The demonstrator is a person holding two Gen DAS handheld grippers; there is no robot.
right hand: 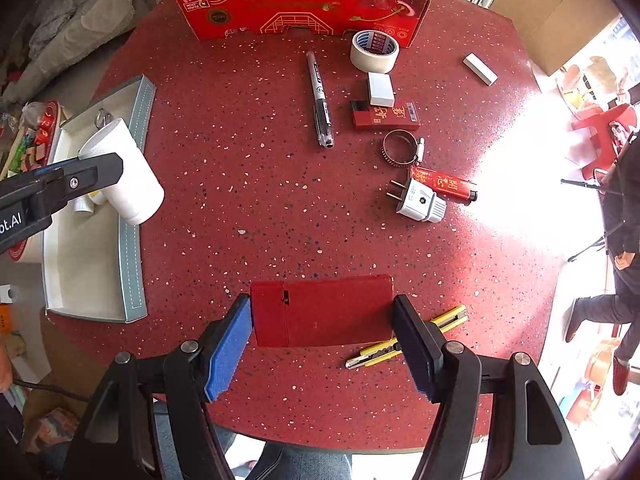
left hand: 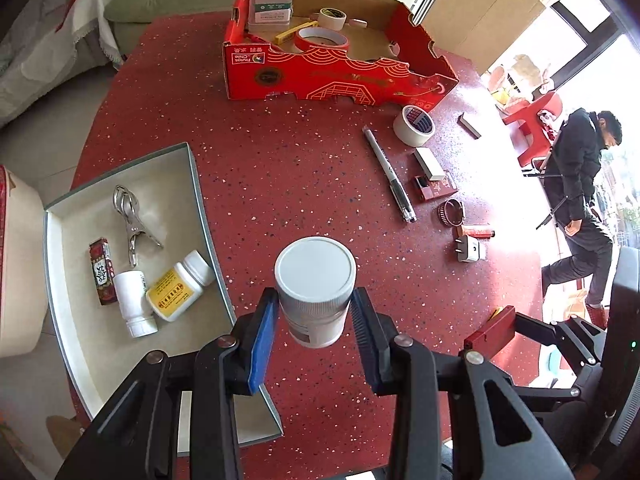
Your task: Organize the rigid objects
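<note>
My left gripper (left hand: 315, 300) is shut on a white pill bottle (left hand: 316, 280) with a white ribbed lid, held upright in the air above the red table, just right of the grey tray (left hand: 198, 200). The same bottle (right hand: 132, 176) shows at the left of the right wrist view, over the tray's rim (right hand: 134, 208). My right gripper (right hand: 322, 308) is shut on a flat dark red box (right hand: 322, 312), lifted above the table's near edge. In the tray lie a metal clamp (left hand: 130, 220), a small red box (left hand: 102, 272) and two white bottles (left hand: 176, 292).
A red cardboard box (right hand: 304, 12) with tape rolls stands at the back. Loose on the table are a tape roll (right hand: 374, 51), pen (right hand: 320, 100), white boxes, red packet (right hand: 386, 115), hose clamp (right hand: 400, 148), lighter, plug (right hand: 418, 200) and yellow knife (right hand: 408, 338). A person (left hand: 580, 184) sits right.
</note>
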